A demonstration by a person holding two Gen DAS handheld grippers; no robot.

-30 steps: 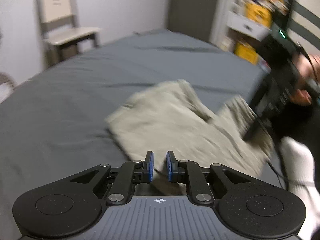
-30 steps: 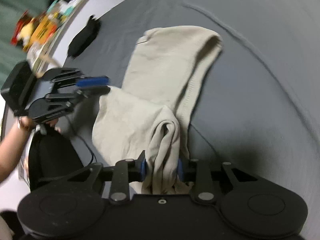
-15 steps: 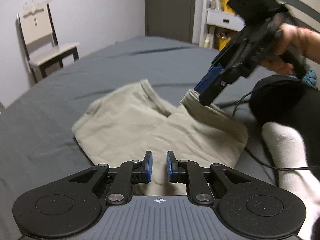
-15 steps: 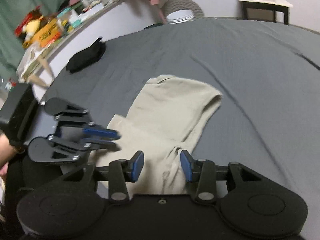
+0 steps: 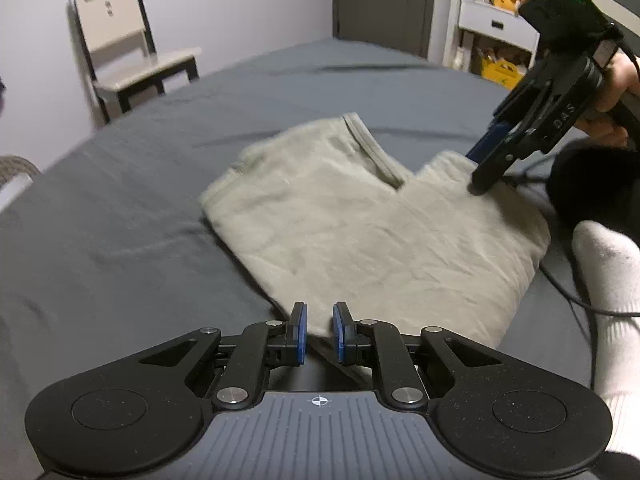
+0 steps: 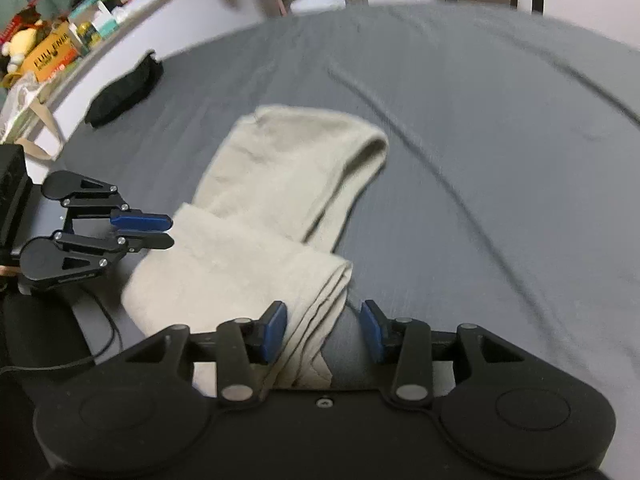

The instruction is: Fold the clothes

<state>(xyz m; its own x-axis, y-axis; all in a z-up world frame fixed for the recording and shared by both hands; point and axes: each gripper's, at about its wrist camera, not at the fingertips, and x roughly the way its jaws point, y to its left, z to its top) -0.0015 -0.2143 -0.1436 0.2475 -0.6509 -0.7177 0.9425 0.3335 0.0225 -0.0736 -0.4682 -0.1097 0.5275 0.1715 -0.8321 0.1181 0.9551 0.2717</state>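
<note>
A beige shirt lies folded on the grey bed sheet, collar towards the far side. My left gripper hovers at the shirt's near corner, its blue pads only a narrow gap apart with nothing between them. In the right wrist view the shirt shows a doubled lower part, and the left gripper sits at its left edge. My right gripper is open, and the folded edge lies under and between its fingers. In the left wrist view the right gripper rests its tips on the shirt's far right corner.
A chair stands by the wall beyond the bed. Shelves with yellow boxes are at the far right. A person's white sock and a black cable lie beside the shirt. A black pouch sits near the bed edge.
The right gripper was shut on a bunched fold of the shirt, then opened and let it drop flat. The left gripper has drawn back to the shirt's near corner.
</note>
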